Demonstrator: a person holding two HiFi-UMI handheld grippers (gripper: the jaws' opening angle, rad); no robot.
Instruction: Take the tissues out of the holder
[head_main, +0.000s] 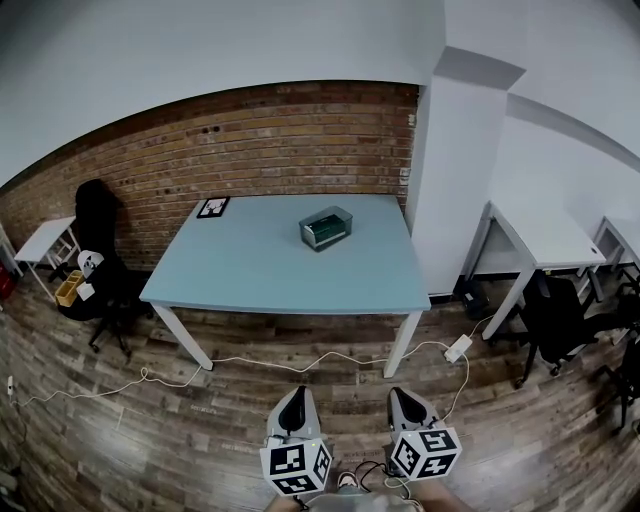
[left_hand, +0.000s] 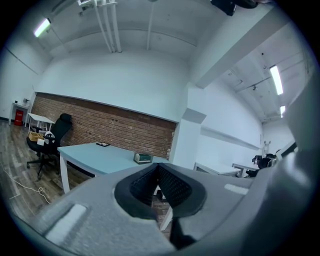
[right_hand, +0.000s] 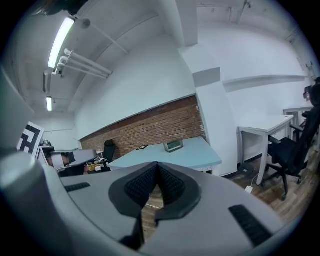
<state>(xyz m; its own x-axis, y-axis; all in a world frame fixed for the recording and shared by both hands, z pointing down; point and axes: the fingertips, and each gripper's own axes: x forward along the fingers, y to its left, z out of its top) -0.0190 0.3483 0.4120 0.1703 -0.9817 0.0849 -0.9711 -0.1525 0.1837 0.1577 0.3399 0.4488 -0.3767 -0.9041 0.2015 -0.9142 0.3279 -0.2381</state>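
While both grippers sit low at the bottom edge of the head view, the one tissue holder (head_main: 326, 227), a small greenish box, stands well apart from them on the far half of the single light blue table (head_main: 270, 270), nearer its right side. One black-framed card (head_main: 212, 208) lies at the table's far left corner. The left gripper (head_main: 296, 392) and the right gripper (head_main: 404, 392) are side by side over the wooden floor (head_main: 150, 430), each with one marker cube, and both point towards the table. One white cable (head_main: 300, 364) snakes across the floor between the grippers and the table. Two black office chairs show, one to the left (head_main: 108, 285) and one to the right (head_main: 552, 315), and a white desk (head_main: 545, 238) stands beyond the white pillar (head_main: 455, 170). Whether tissues are in the holder cannot be told at this size.

From the left gripper view, the left gripper (left_hand: 158, 165) has its two jaws pressed together at the tips with nothing between them. The holder (left_hand: 143, 158) appears just above and left of the tips, far off on the table (left_hand: 95, 154), with the brick wall (left_hand: 110, 127) behind it.

From the right gripper view, the right gripper (right_hand: 157, 164) is likewise fully closed and empty, its pads meeting at the tips. The holder (right_hand: 173, 145) sits above and slightly right of the tips, distant, on the table (right_hand: 180, 156).
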